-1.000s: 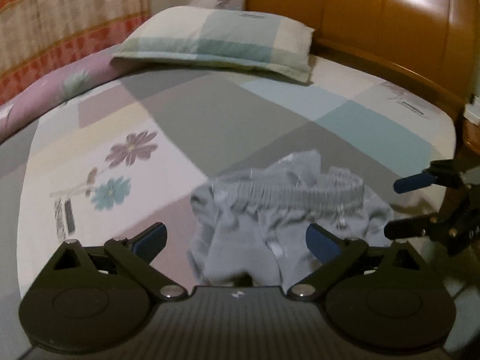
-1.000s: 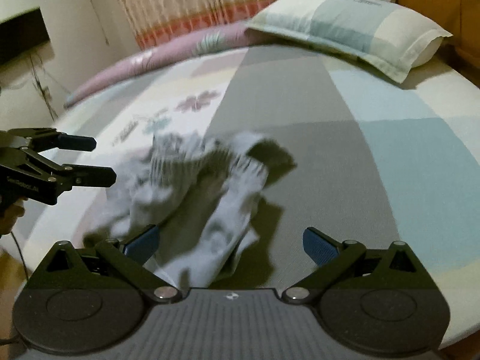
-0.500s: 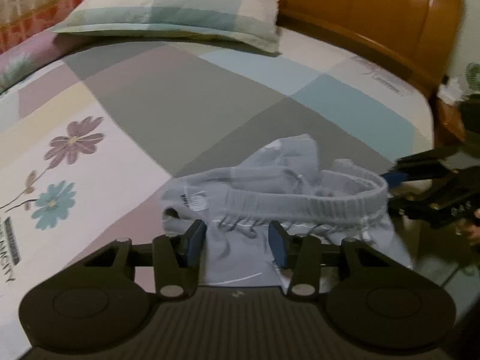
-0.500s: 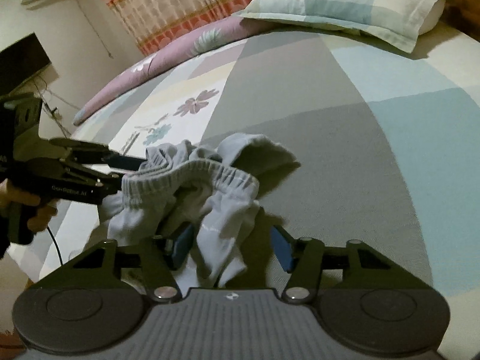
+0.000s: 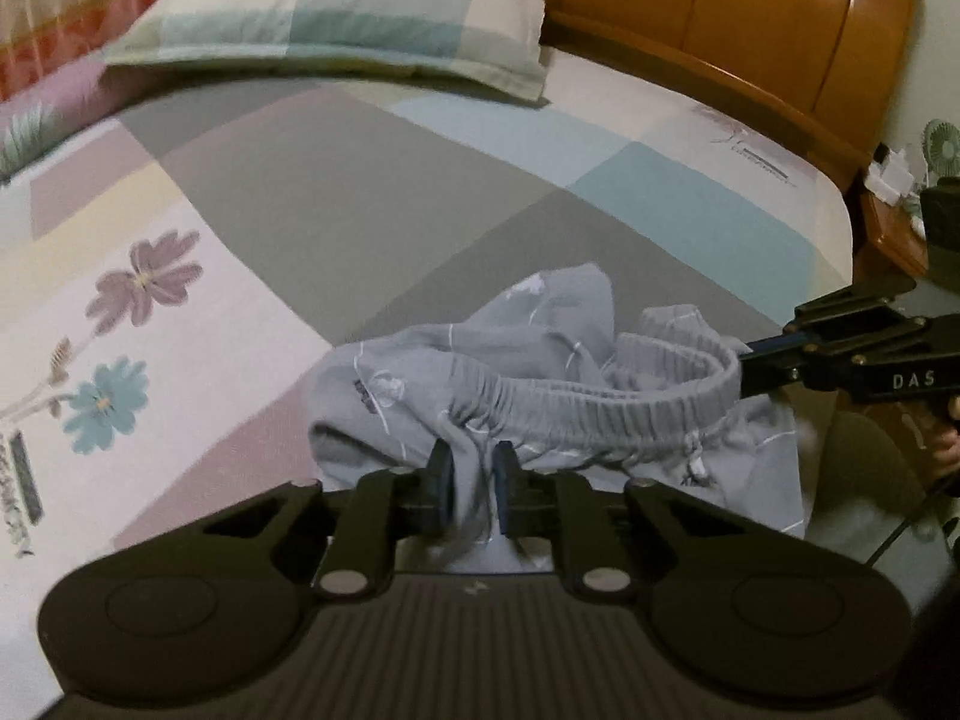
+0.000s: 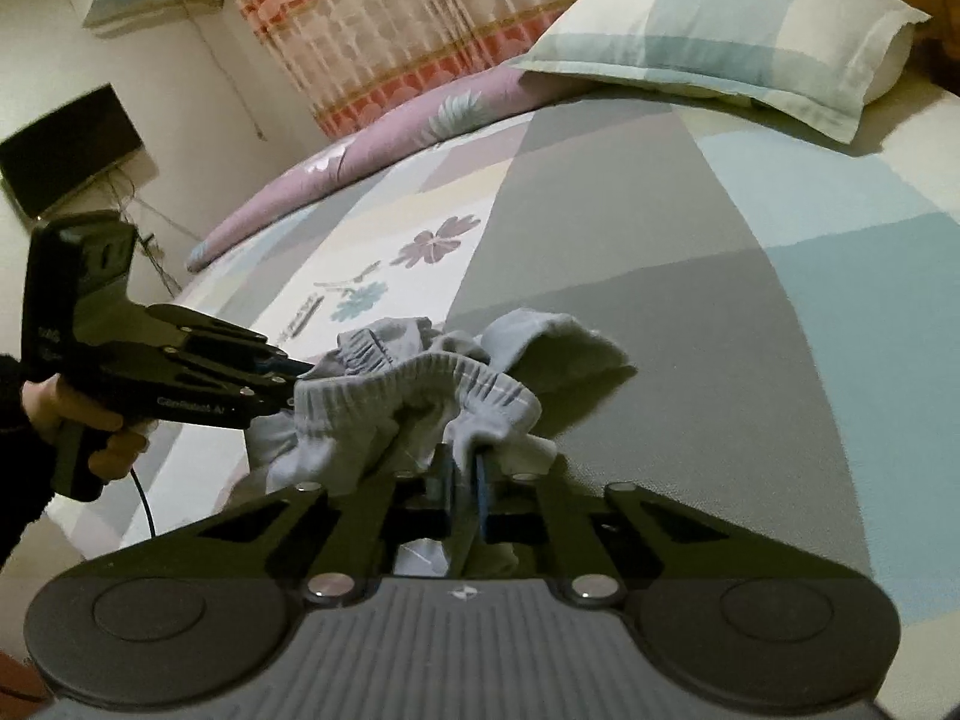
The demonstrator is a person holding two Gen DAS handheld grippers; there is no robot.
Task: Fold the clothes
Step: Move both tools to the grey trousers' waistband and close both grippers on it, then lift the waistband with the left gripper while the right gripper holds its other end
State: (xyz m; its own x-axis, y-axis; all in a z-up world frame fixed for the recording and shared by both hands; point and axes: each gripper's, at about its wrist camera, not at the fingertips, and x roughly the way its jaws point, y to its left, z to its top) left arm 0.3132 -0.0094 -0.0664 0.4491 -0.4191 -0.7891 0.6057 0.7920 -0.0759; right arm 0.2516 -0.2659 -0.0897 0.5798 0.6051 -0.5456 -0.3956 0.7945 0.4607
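Observation:
Grey shorts [image 5: 540, 360] with a ribbed elastic waistband lie crumpled on the patchwork bed sheet [image 5: 360, 192]. My left gripper [image 5: 472, 480] is shut on a bunch of the fabric just under the waistband. In the right wrist view the shorts [image 6: 414, 396] hang between both tools, and my right gripper [image 6: 463, 474] is shut on the other end of the waistband. The right gripper [image 5: 747, 360] also shows at the right edge of the left view, pinching the band. A hand holds the left gripper [image 6: 294, 381] at the left of the right view.
A checked pillow [image 5: 336, 18] lies at the head of the bed against the wooden headboard [image 5: 750, 18]. A nightstand [image 5: 894, 234] stands past the right bed edge. A rolled purple quilt [image 6: 360, 162], a curtain [image 6: 390, 18] and a wall screen [image 6: 66, 150] are on the far side.
Both grippers went from wide open to shut on the shorts. The two ends of the waistband are now pinched and the band is raised and stretched between them.

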